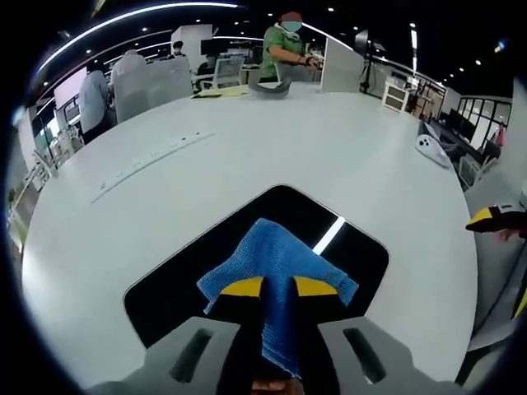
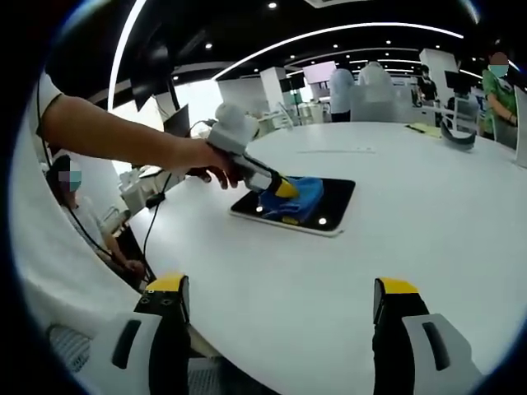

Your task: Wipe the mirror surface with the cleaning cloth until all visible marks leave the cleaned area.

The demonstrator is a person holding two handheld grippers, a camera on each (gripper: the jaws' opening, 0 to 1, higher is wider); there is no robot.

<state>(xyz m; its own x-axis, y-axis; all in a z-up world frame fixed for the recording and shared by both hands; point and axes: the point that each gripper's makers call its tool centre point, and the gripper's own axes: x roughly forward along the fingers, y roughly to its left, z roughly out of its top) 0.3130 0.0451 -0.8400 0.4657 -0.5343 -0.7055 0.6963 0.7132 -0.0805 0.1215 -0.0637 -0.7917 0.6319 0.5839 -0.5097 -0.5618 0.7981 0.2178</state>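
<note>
Two grippers: left gripper (image 1: 278, 290) clamps the blue cleaning cloth (image 1: 276, 262) flat on the dark mirror (image 1: 173, 288) lying on the white table (image 1: 272, 156), right gripper (image 2: 280, 300) idle with jaws apart well clear; best to press evenly, overlapping strokes edge to edge.

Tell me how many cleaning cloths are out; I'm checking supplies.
1. A blue cleaning cloth lies on the mirror on the white table, clamped in the left gripper. Another could be folded underneath.
</note>
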